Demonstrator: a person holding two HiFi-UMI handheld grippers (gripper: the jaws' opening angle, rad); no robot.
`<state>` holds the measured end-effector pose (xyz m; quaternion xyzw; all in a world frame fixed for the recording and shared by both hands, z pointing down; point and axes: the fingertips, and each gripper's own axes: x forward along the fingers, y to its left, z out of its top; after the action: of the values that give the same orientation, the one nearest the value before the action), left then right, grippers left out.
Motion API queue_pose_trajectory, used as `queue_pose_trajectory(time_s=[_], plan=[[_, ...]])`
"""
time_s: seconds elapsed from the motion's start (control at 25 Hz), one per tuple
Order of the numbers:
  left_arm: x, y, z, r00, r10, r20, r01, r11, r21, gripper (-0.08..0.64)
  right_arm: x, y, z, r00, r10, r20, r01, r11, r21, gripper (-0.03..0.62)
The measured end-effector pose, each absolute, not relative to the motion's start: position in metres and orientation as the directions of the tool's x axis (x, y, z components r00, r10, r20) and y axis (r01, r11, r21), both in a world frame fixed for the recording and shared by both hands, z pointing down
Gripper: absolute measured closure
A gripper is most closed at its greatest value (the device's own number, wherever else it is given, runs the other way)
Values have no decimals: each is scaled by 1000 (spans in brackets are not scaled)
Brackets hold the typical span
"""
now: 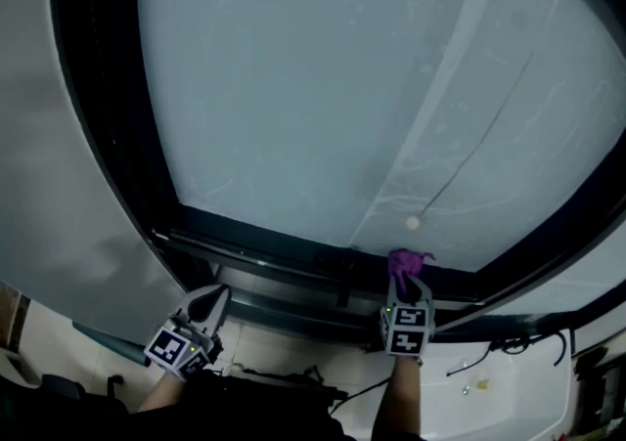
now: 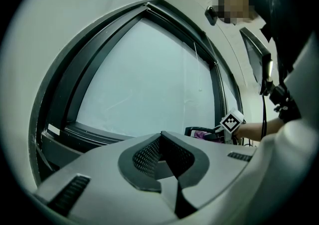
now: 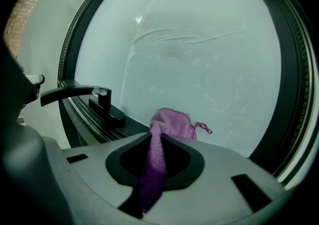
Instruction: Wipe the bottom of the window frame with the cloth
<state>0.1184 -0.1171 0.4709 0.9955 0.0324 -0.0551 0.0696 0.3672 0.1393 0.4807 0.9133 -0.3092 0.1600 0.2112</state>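
A purple cloth (image 1: 407,262) is pinched in my right gripper (image 1: 405,281), which is shut on it. The cloth's free end (image 3: 172,123) rests against the bottom of the dark window frame (image 1: 293,253), right where the pane meets it. In the left gripper view the cloth (image 2: 202,134) shows small beside the right gripper's marker cube. My left gripper (image 1: 213,299) sits lower left, below the frame's bottom rail (image 2: 84,136), shut with nothing between its jaws.
A black window handle (image 3: 82,92) juts out from the bottom rail left of the cloth. A pull cord with a small bead (image 1: 413,223) hangs in front of the frosted pane. Cables (image 1: 489,351) lie on a white surface at lower right.
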Motion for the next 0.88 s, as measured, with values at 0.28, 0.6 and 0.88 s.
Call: queue_pose_trajectory(time_s=[0.28, 0.6, 0.88], plan=[[112, -126, 478, 994, 48, -99, 62, -987, 151, 560, 360, 120, 480, 767, -480, 426, -629, -695, 349, 526], [111, -128, 482, 995, 43, -89, 57, -985, 160, 560, 351, 100, 478, 709, -557, 432, -693, -662, 284, 526], [110, -130, 485, 996, 31, -84, 45, -985, 169, 560, 346, 87, 477, 669, -609, 427, -729, -651, 214, 526]])
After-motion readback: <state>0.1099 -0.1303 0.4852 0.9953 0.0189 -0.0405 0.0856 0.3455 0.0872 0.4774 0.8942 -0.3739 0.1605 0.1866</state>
